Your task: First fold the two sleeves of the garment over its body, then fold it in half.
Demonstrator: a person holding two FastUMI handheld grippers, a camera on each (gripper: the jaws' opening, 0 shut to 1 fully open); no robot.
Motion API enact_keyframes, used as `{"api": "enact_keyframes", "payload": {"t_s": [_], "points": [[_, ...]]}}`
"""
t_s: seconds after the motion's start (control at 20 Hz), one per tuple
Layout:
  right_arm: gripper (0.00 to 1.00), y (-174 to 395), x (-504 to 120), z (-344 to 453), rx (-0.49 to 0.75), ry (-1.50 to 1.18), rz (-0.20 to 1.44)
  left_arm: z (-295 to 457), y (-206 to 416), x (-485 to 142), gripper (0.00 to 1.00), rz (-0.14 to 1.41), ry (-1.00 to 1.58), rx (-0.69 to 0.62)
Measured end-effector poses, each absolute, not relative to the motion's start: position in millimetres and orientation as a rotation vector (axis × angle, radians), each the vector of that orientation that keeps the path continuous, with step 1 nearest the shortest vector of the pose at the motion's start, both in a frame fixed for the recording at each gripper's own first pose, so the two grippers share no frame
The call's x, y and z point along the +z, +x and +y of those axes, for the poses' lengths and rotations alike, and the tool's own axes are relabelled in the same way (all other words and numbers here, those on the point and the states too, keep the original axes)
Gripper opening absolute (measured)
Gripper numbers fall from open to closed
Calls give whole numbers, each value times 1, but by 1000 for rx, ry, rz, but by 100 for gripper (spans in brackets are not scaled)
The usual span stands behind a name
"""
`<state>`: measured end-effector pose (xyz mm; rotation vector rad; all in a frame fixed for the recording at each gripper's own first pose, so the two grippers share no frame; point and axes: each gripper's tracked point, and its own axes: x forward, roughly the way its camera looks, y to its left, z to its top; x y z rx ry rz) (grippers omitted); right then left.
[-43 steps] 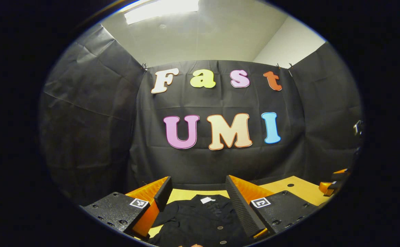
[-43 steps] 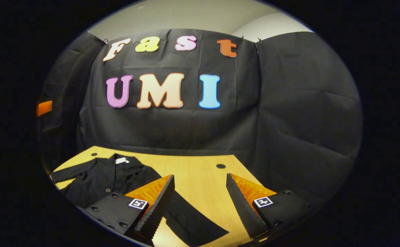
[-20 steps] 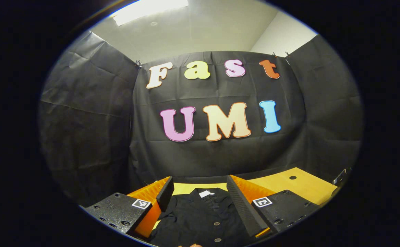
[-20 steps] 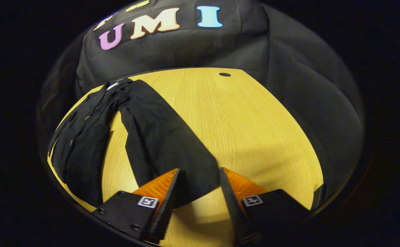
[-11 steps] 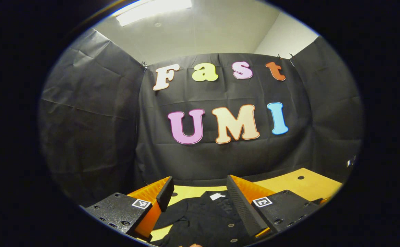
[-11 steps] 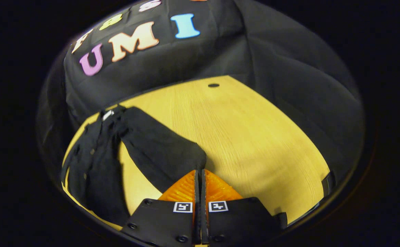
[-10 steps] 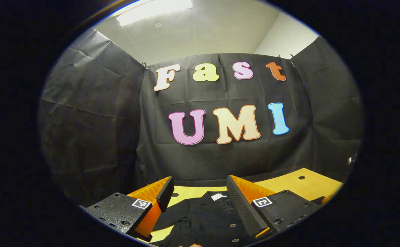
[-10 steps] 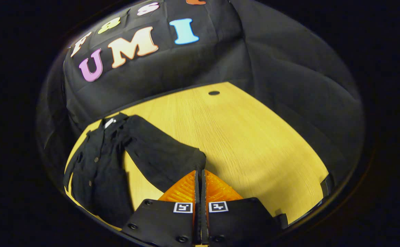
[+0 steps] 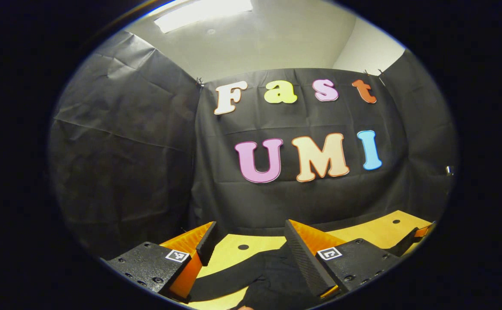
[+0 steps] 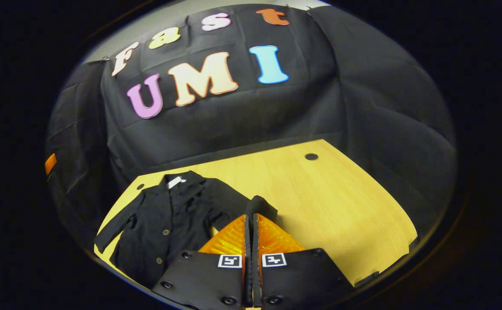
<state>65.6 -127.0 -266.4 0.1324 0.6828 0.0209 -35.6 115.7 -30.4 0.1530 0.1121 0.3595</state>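
Note:
A black buttoned jacket (image 10: 169,224) lies face up on the yellow wooden table (image 10: 328,193), collar with a white tag toward the back wall. My right gripper (image 10: 251,217) is shut on the end of the jacket's right sleeve (image 10: 260,206), which is lifted and bunched beside the body. The other sleeve (image 10: 113,232) lies stretched out to the lower left. In the left gripper view, my left gripper (image 9: 251,243) stands open above dark cloth of the jacket (image 9: 268,275), touching nothing.
The table has small round holes (image 10: 311,156) near its back edge, one showing between the left gripper's fingers (image 9: 243,247). Black cloth walls close the booth on three sides. An orange part (image 10: 50,163) shows at the far left edge.
My right gripper tipped down to the sleeve end, shut on it, then lifted and carried it toward the jacket's body. The left gripper stayed open and turned slightly left.

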Motion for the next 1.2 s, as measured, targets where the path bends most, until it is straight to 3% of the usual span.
{"api": "enact_keyframes", "payload": {"t_s": [0.1, 0.15, 0.2, 0.25, 0.6, 0.75, 0.8, 0.95, 1.15, 1.2], "points": [[2, 73, -253, -97, 65, 118, 659, 134, -45, -32, 96, 114, 156, 385], [2, 77, -247, -81, 88, 118, 647, 143, -49, -31, 92, 113, 161, 397], [2, 82, -241, -66, 111, 125, 639, 153, -53, -31, 96, 116, 166, 410], [2, 87, -239, -51, 135, 131, 631, 161, -59, -32, 92, 119, 170, 422], [2, 112, -224, 38, 258, 89, 593, 220, -90, -38, 96, 146, 165, 506], [2, 118, -220, 72, 294, 77, 581, 243, -100, -47, 92, 168, 153, 532], [2, 120, -219, 85, 306, 68, 576, 250, -104, -50, 96, 175, 152, 539], [5, 125, -220, 121, 338, 47, 561, 272, -110, -59, 92, 194, 143, 549], [2, 132, -231, 171, 370, 32, 571, 300, -112, -70, 96, 218, 124, 545], [3, 133, -233, 183, 377, 29, 572, 306, -112, -74, 92, 224, 121, 543]]}}
